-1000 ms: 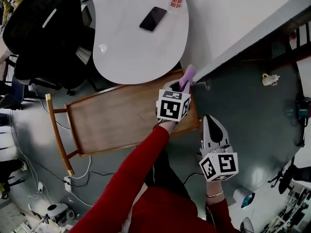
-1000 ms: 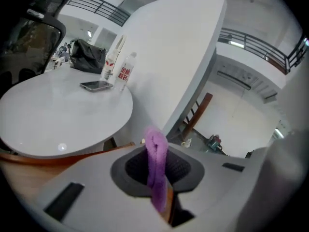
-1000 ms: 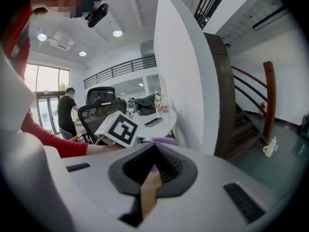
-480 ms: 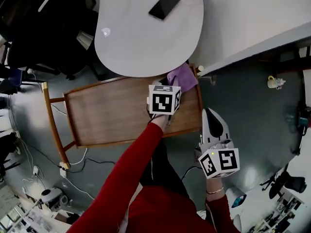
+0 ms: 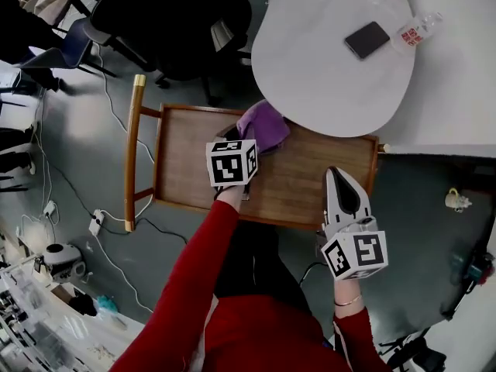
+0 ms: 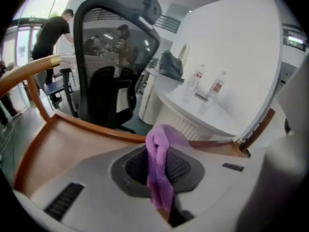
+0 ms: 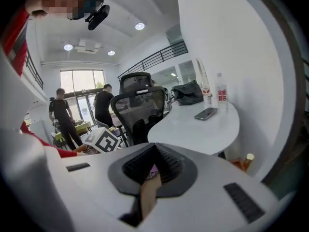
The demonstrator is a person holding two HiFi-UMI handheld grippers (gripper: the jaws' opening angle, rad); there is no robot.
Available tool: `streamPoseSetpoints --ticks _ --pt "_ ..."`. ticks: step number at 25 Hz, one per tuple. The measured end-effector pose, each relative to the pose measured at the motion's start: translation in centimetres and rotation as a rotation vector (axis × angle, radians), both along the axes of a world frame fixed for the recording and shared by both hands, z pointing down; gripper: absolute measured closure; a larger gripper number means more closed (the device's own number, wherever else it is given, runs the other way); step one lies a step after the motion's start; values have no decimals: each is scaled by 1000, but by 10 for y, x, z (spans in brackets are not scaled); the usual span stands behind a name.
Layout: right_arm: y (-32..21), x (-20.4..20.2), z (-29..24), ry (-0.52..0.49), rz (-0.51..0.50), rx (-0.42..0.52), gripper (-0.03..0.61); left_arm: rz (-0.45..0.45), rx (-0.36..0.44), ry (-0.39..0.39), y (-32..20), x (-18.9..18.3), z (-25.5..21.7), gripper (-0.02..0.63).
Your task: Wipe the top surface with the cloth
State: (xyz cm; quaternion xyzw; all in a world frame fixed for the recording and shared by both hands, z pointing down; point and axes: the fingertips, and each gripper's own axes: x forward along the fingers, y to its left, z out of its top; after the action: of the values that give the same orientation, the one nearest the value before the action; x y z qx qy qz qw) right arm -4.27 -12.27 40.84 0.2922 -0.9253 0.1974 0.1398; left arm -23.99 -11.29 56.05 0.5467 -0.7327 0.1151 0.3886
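A purple cloth [image 5: 263, 126] lies bunched on the far part of the brown wooden top [image 5: 294, 184]. My left gripper [image 5: 243, 139] is shut on the cloth. In the left gripper view the cloth [image 6: 159, 170] hangs pinched between the dark pads [image 6: 137, 166], with the wooden top [image 6: 63, 146] beyond. My right gripper [image 5: 335, 175] hovers over the top's near right part, apart from the cloth. Its jaws are shut with nothing between them, as the right gripper view [image 7: 153, 151] shows.
A white rounded table [image 5: 325, 68] overhangs the wooden top's far right side and bears a phone [image 5: 367, 39] and bottles [image 5: 415, 28]. A black office chair [image 5: 178, 18] stands beyond the far left. The top's wooden handle [image 5: 133, 153] is at the left. Cables [image 5: 97, 223] lie on the floor.
My left gripper has dragged the cloth from the top's far right corner leftward toward the middle of the far edge. The right gripper has stayed near the right front edge.
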Motion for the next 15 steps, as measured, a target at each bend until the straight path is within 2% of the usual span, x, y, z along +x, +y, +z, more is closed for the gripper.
streamPoseSetpoints --ticks 4,8,15 --pt "8 -34 4 12 -103 -3 567 -167 -16 -38 40 -71 0 561" --pt "14 -58 5 20 -168 -2 567 -275 -35 -90 75 -123 -7 561" --pt "15 -79 10 30 -217 -22 568 -414 -57 -197 112 -164 -21 561"
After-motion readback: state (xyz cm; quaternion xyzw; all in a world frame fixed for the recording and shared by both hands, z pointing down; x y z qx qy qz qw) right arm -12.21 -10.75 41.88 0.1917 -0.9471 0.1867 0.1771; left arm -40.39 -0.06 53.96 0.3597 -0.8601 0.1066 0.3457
